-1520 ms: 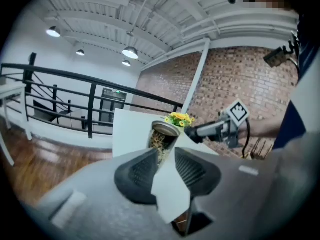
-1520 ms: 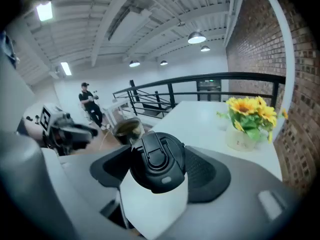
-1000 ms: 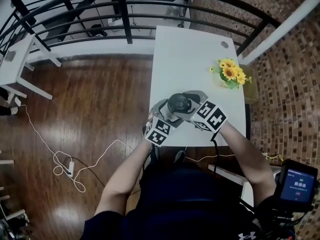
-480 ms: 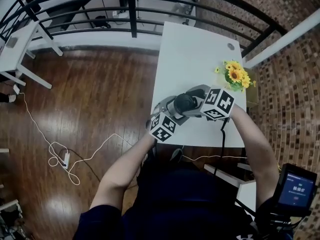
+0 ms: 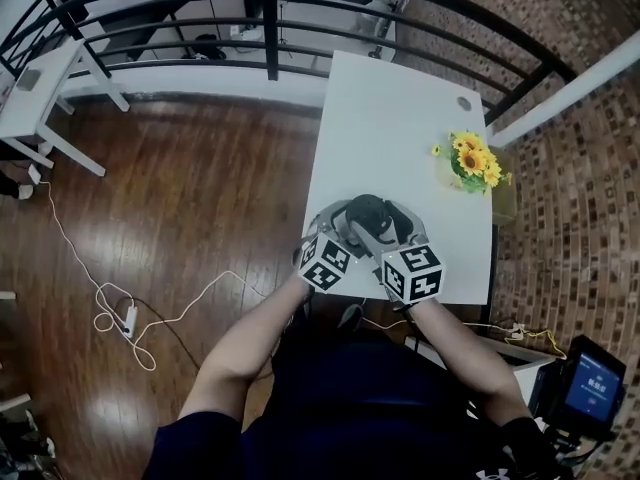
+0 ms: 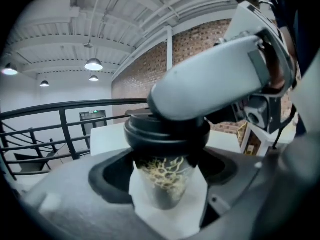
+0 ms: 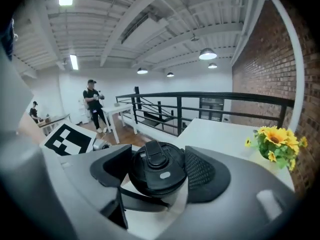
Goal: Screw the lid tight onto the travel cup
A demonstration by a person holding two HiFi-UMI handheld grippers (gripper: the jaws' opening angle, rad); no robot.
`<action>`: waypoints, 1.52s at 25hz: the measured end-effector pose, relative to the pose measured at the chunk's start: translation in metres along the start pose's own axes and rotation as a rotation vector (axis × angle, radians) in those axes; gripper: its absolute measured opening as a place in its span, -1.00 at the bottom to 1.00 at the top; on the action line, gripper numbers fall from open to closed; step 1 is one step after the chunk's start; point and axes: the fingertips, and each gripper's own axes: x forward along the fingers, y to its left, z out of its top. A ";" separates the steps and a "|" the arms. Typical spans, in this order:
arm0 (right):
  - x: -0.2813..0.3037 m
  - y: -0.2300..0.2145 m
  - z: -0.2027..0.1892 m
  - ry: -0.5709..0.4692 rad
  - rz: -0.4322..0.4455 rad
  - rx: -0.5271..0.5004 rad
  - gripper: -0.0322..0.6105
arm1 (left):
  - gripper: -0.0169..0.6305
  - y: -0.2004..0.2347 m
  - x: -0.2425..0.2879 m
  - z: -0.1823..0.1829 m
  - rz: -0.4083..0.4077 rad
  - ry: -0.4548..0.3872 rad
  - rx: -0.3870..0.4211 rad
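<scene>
The travel cup (image 6: 162,176), dark with a gold pattern, stands near the front edge of the white table (image 5: 390,118). Its black lid (image 5: 368,211) (image 7: 159,171) sits on top. My left gripper (image 5: 348,224) (image 6: 162,186) comes from the near left, shut on the cup's body just under the lid (image 6: 166,130). Its jaws have just closed a little around the cup. My right gripper (image 5: 380,224) (image 7: 157,174) comes from the near right, shut on the lid, with one pad on each side. In the left gripper view, one right jaw crosses over the lid.
A small pot of sunflowers (image 5: 470,158) (image 7: 277,141) stands at the table's right edge, beyond the cup. A black railing (image 5: 270,28) runs behind the table. The wooden floor with a white cable (image 5: 120,313) lies to the left. People (image 7: 94,104) stand far off.
My right gripper has rolled on the lid; its marker cube swung from the cup's right side round to the near side. My left gripper and the cup stayed in place.
</scene>
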 end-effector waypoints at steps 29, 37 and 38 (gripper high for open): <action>-0.016 0.021 0.025 0.025 0.389 -0.271 0.30 | 0.28 0.001 -0.004 0.001 -0.016 0.004 -0.009; -0.004 0.015 -0.004 0.133 0.425 -0.411 0.23 | 0.28 0.001 -0.002 0.003 -0.021 0.000 -0.019; -0.004 0.015 -0.004 0.099 0.370 -0.378 0.23 | 0.28 0.001 -0.003 0.003 -0.024 0.000 -0.015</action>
